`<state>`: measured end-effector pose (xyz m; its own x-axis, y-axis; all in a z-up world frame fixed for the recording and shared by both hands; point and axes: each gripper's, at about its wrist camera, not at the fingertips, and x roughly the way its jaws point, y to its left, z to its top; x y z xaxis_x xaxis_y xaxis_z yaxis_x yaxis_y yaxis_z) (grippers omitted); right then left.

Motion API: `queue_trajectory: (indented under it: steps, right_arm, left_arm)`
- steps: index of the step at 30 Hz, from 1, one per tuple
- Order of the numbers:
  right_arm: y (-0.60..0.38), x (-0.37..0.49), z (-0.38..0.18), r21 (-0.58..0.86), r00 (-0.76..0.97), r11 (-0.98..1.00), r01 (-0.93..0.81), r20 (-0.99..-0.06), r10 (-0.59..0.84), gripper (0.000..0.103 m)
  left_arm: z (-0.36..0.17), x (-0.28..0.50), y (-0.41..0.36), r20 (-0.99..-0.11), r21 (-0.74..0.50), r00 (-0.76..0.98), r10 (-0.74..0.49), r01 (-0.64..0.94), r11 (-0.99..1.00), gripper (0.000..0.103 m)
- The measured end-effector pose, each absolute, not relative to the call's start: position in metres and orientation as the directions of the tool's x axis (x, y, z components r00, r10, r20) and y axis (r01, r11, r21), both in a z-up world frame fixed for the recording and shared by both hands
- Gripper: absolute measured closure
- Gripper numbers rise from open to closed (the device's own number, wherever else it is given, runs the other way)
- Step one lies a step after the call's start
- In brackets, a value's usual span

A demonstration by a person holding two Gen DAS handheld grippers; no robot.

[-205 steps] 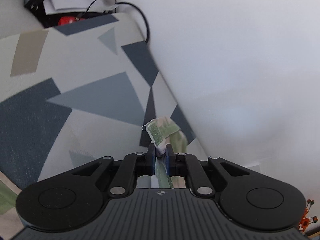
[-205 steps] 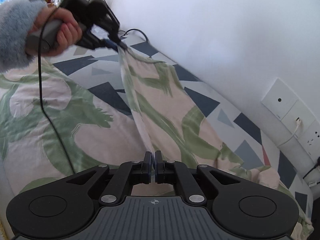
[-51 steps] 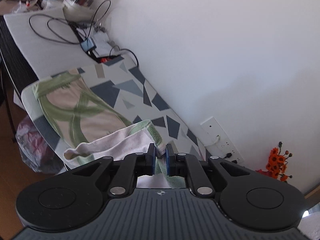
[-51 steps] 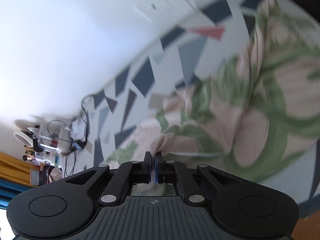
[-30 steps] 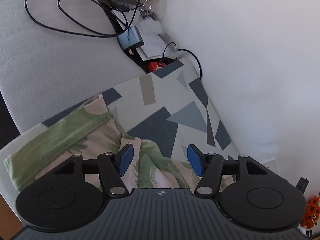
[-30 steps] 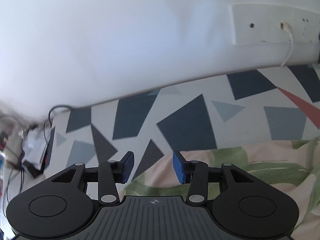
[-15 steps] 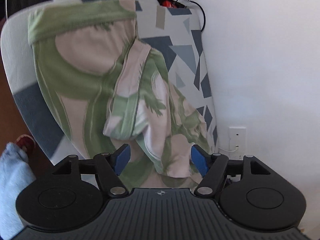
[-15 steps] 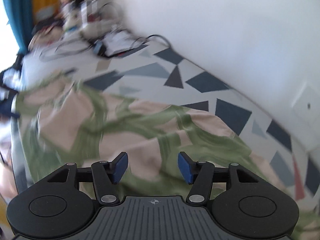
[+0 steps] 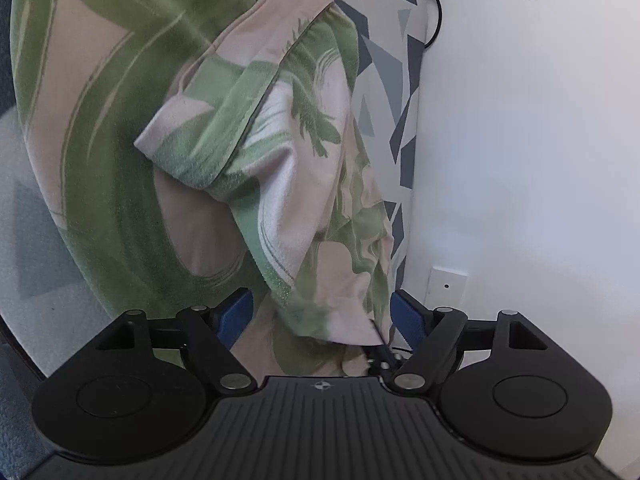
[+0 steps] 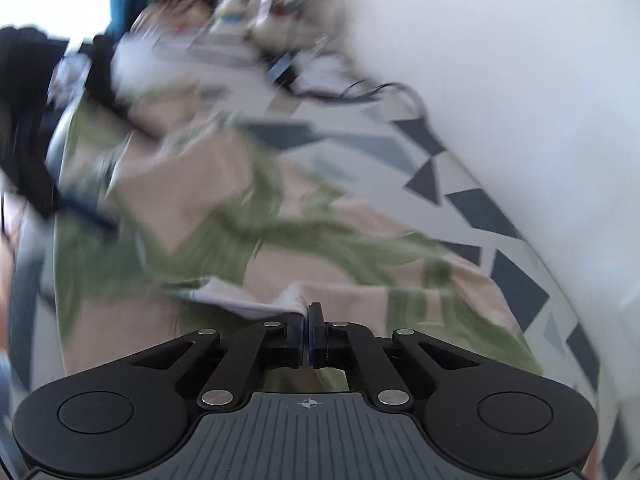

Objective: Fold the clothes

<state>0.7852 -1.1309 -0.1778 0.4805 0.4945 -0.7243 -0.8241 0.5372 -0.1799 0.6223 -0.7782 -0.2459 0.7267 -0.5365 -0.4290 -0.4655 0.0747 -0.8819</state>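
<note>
Left tongs (image 9: 322,314) spread wide apart above the green-and-pink garment (image 9: 248,128); right tongs (image 10: 308,330) pressed together on its white edge.

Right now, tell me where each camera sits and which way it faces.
Left wrist: sits on the left gripper, looking down along its open fingers at the green and pink garment on the patterned cover beside the white wall.
Right wrist: sits on the right gripper, looking across the blurred garment toward a cluttered far end; its fingers are shut on a garment edge.
Shared: the garment, the patterned cover and the wall.
</note>
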Motion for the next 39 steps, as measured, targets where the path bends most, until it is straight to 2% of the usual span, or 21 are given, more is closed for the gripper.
queue_trajectory:
  steps: [4, 7, 11, 12, 13, 14, 15, 16, 19, 24, 27, 29, 30, 31, 33, 34, 35, 36, 39]
  right_arm:
    - [-1.155, 0.808, -0.147, -0.071, 0.515, 0.65, -0.757, -0.677, 0.526, 0.102]
    - [-1.168, 0.817, -0.141, -0.035, 0.514, 0.678, -0.734, -0.682, 0.52, 0.102]
    - [-1.176, 0.821, -0.144, -0.031, 0.515, 0.694, -0.719, -0.695, 0.502, 0.102]
    - [-1.178, 0.821, -0.146, -0.034, 0.516, 0.696, -0.717, -0.698, 0.497, 0.102]
    - [-1.178, 0.821, -0.148, -0.032, 0.513, 0.697, -0.716, -0.701, 0.494, 0.102]
    - [-1.178, 0.82, -0.15, -0.031, 0.511, 0.699, -0.715, -0.705, 0.492, 0.102]
    - [-1.178, 0.82, -0.152, -0.03, 0.509, 0.7, -0.714, -0.709, 0.489, 0.102]
    - [-1.178, 0.819, -0.153, -0.032, 0.506, 0.696, -0.717, -0.71, 0.489, 0.102]
    - [-1.176, 0.814, -0.156, -0.028, 0.493, 0.682, -0.731, -0.713, 0.498, 0.103]
    - [-1.179, 0.801, -0.138, 0.007, 0.44, 0.621, -0.783, -0.7, 0.562, 0.103]
    - [-1.18, 0.793, -0.133, 0.039, 0.364, 0.562, -0.827, -0.724, 0.586, 0.103]
    - [-1.178, 0.788, -0.136, 0.051, 0.307, 0.522, -0.851, -0.758, 0.575, 0.103]
    - [-1.175, 0.787, -0.142, 0.046, 0.287, 0.51, -0.859, -0.782, 0.553, 0.103]
    - [-1.172, 0.786, -0.148, 0.04, 0.267, 0.498, -0.866, -0.805, 0.53, 0.102]
    - [-1.167, 0.783, -0.157, 0.037, 0.237, 0.481, -0.876, -0.835, 0.496, 0.097]
    - [-1.165, 0.781, -0.16, 0.039, 0.226, 0.476, -0.878, -0.845, 0.485, 0.09]
    - [-1.163, 0.781, -0.157, 0.044, 0.223, 0.476, -0.878, -0.843, 0.489, 0.079]
    - [-1.161, 0.782, -0.154, 0.05, 0.219, 0.476, -0.878, -0.842, 0.493, 0.075]
    - [-1.151, 0.794, -0.135, 0.1, 0.184, 0.443, -0.891, -0.812, 0.554, 0.073]
  left_arm:
    - [-0.253, 0.624, -0.781, -0.426, -0.886, 0.758, -0.494, -0.459, 0.059, 0.025]
    - [-0.252, 0.624, -0.779, -0.421, -0.894, 0.789, -0.448, -0.443, 0.06, 0.025]
    - [-0.242, 0.613, -0.768, -0.471, -0.881, 0.829, -0.3, -0.46, 0.112, 0.027]
    - [-0.239, 0.611, -0.765, -0.482, -0.876, 0.837, -0.26, -0.466, 0.125, 0.034]
    - [-0.239, 0.609, -0.762, -0.485, -0.875, 0.841, -0.24, -0.469, 0.125, 0.053]
    - [-0.238, 0.607, -0.758, -0.486, -0.874, 0.845, -0.225, -0.47, 0.121, 0.065]
    - [-0.237, 0.608, -0.755, -0.501, -0.865, 0.838, -0.215, -0.483, 0.134, 0.087]
    - [-0.236, 0.609, -0.753, -0.52, -0.854, 0.829, -0.206, -0.498, 0.151, 0.096]
    - [-0.218, 0.608, -0.747, -0.55, -0.827, 0.822, -0.148, -0.511, 0.233, 0.1]
    - [-0.143, 0.603, -0.742, -0.51, -0.782, 0.859, -0.042, -0.442, 0.44, 0.1]
    - [-0.119, 0.598, -0.742, -0.551, -0.704, 0.834, -0.03, -0.445, 0.554, 0.096]
    - [-0.133, 0.604, -0.743, -0.633, -0.653, 0.772, -0.055, -0.495, 0.573, 0.074]
    - [-0.144, 0.605, -0.741, -0.668, -0.641, 0.74, -0.076, -0.52, 0.564, 0.046]
    - [-0.159, 0.599, -0.738, -0.689, -0.646, 0.719, -0.093, -0.55, 0.528, 0.039]
    - [-0.184, 0.587, -0.731, -0.707, -0.667, 0.696, -0.124, -0.599, 0.443, 0.04]
    - [-0.194, 0.582, -0.727, -0.706, -0.681, 0.695, -0.136, -0.613, 0.4, 0.04]
    - [-0.2, 0.576, -0.725, -0.694, -0.698, 0.705, -0.145, -0.611, 0.374, 0.04]
    - [-0.204, 0.571, -0.723, -0.68, -0.716, 0.717, -0.153, -0.604, 0.35, 0.04]
    - [-0.207, 0.563, -0.721, -0.646, -0.746, 0.747, -0.158, -0.574, 0.339, 0.04]
